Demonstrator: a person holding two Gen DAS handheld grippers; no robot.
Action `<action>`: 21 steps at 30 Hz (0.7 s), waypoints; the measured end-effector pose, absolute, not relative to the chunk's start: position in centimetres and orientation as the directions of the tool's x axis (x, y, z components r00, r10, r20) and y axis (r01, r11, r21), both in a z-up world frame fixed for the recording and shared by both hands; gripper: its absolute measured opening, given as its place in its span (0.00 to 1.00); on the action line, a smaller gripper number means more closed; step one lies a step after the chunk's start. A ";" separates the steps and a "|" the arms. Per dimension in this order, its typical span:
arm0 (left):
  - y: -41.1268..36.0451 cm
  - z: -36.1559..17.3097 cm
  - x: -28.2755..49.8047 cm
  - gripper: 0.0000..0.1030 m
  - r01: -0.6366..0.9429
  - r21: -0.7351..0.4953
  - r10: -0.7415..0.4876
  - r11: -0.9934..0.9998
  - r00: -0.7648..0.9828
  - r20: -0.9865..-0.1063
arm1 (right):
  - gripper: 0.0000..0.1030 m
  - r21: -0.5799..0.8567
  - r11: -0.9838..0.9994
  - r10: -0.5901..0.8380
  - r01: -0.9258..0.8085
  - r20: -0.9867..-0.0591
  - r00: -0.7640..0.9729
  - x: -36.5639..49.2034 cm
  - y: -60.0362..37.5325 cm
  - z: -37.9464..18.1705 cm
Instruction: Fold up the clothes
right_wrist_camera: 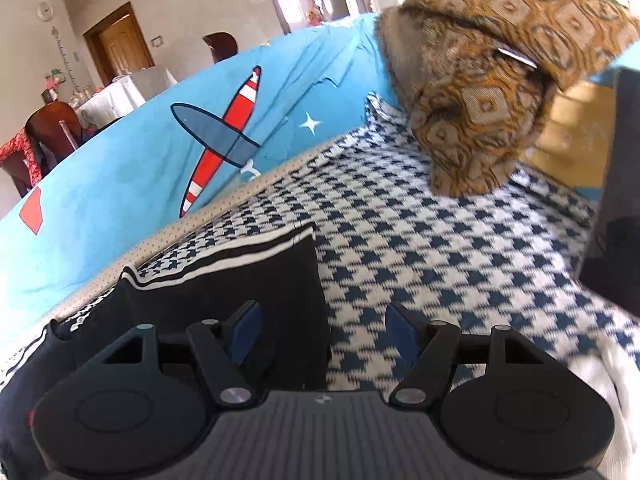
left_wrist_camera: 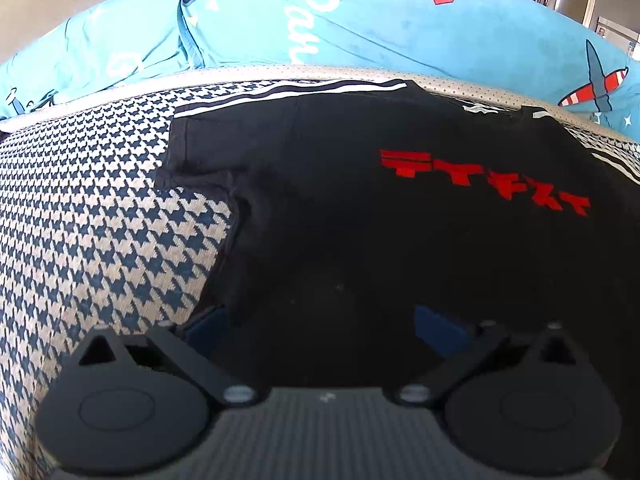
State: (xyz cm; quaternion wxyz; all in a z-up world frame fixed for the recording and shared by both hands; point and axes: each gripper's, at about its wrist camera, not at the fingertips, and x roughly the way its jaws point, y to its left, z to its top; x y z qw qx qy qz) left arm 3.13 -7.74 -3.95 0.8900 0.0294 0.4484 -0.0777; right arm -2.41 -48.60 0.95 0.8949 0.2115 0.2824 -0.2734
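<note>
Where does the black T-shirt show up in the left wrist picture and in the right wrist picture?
Left wrist view: the black T-shirt fills the centre and right, red lettering showing.
Right wrist view: only its striped sleeve end shows, lower left, under the left finger.
Shared landmark: the blue cover's red-striped aeroplane print behind the houndstooth fabric.

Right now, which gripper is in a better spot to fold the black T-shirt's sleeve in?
Probably the right gripper: its open fingers straddle the striped sleeve edge of the black T-shirt with red lettering. The left gripper is open too, but over the shirt's body.
</note>
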 end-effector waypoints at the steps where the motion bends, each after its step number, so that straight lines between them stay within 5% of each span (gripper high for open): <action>1: -7.8 -4.0 3.2 1.00 0.167 -0.019 -0.114 0.986 0.583 -0.804 | 0.67 0.210 0.771 -0.373 0.601 -0.616 0.694 -2.1 -48.7 0.8; 19: -8.6 -5.0 3.8 1.00 0.182 -0.008 -0.113 0.983 0.573 -0.812 | 0.67 0.127 0.803 -0.398 0.583 -0.613 0.683 1.3 -49.0 -1.2; 21: -8.6 -5.0 3.8 1.00 0.184 -0.008 -0.113 0.983 0.573 -0.812 | 0.59 0.121 0.803 -0.404 0.584 -0.610 0.682 1.5 -48.9 -1.3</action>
